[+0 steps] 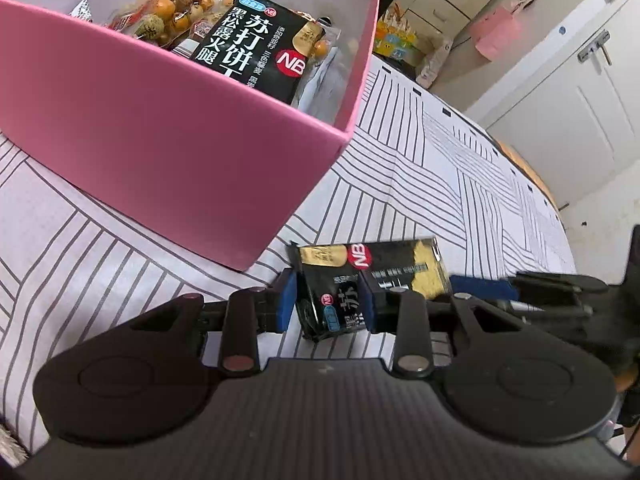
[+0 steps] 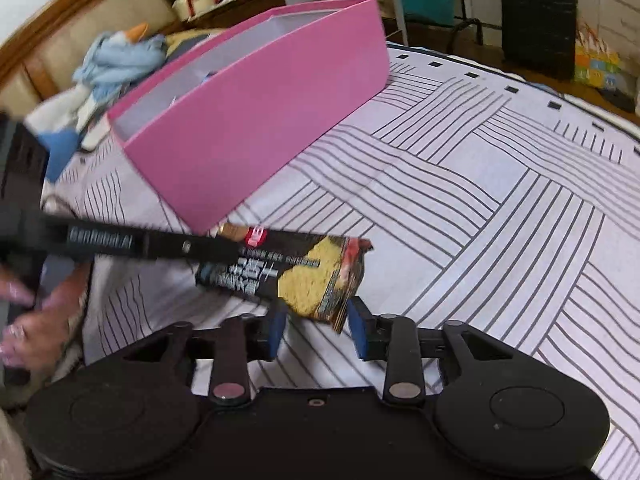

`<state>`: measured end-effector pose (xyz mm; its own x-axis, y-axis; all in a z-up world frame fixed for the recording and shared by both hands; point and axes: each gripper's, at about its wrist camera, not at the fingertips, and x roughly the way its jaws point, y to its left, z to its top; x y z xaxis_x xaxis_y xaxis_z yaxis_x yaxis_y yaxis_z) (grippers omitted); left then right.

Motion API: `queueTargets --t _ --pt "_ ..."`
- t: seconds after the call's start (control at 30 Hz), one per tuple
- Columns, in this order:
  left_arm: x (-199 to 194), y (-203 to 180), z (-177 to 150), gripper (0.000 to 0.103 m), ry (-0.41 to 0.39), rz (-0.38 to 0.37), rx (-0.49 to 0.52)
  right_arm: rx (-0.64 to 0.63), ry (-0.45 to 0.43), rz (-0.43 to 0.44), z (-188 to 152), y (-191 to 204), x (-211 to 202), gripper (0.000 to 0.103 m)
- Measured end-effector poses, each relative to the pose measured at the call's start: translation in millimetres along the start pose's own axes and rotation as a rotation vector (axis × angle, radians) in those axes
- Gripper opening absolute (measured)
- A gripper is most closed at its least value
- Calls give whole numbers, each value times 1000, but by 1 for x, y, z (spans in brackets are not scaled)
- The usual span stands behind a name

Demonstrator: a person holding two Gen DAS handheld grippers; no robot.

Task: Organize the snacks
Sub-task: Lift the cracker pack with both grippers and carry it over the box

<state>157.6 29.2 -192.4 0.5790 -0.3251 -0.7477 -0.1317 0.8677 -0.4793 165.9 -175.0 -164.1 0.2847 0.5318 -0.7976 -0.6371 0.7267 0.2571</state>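
A black soda-cracker packet [image 1: 372, 276] is held just above the striped cloth, in front of the pink box [image 1: 160, 120]. My left gripper [image 1: 326, 304] is shut on its near end. In the right wrist view the same packet [image 2: 288, 276] lies between the two grippers, and the left gripper's arm [image 2: 120, 242] reaches in from the left. My right gripper [image 2: 316, 326] is open, its blue pads either side of the packet's yellow end without clamping it. The box holds another black cracker packet [image 1: 256, 40] and several orange-wrapped snacks [image 1: 168, 8].
The pink box [image 2: 256, 120] stands on a striped white tablecloth [image 2: 480, 200]. A blue plush toy [image 2: 120, 60] and sofa lie behind it. White cabinets [image 1: 560, 100] and a black case [image 2: 538, 20] stand beyond the table edge. A hand [image 2: 24, 320] shows at left.
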Motion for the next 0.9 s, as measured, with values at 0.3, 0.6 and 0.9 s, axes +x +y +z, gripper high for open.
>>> queueTargets --t 0.3,0.6,0.9 --pt "5 -10 1 33 0 25 61 -132 -53 -112 -2 34 23 77" --pt "5 -20 1 33 25 23 153 -53 -173 -282 -22 77 39 103" --pt "-10 -24 5 36 43 17 178 73 -195 -304 -22 91 30 103"
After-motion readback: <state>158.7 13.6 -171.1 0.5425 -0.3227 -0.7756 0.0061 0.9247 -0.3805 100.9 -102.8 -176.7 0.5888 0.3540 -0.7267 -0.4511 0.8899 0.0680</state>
